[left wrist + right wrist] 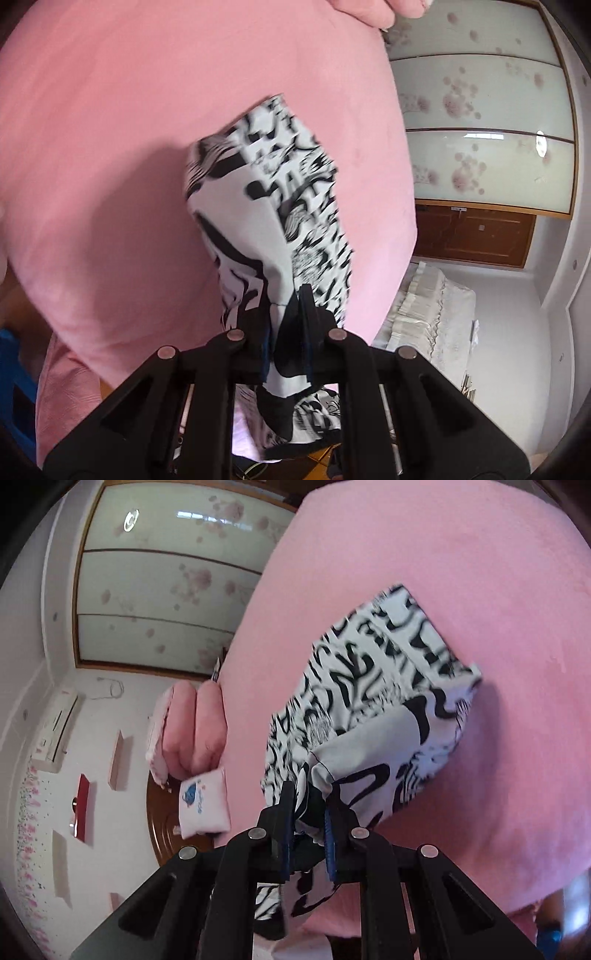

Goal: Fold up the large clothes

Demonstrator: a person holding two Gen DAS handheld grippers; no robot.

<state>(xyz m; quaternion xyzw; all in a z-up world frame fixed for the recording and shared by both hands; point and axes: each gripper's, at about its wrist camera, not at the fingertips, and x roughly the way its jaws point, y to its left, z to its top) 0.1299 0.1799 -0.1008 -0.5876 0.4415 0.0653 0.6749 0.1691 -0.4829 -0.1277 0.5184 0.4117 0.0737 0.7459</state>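
A white garment with a black graphic print hangs over a pink bedspread. My left gripper is shut on one bunched edge of it, and the cloth trails away from the fingers, blurred. In the right wrist view my right gripper is shut on another bunched edge of the same garment, which stretches up and to the right over the pink bedspread. Part of the cloth droops below each gripper. The garment's full outline is hidden by its folds.
Pink pillows and a small white cushion lie at the bed's head by a wooden headboard. A floral sliding wardrobe stands beyond the bed. A white sofa is beside it. An air conditioner is on the wall.
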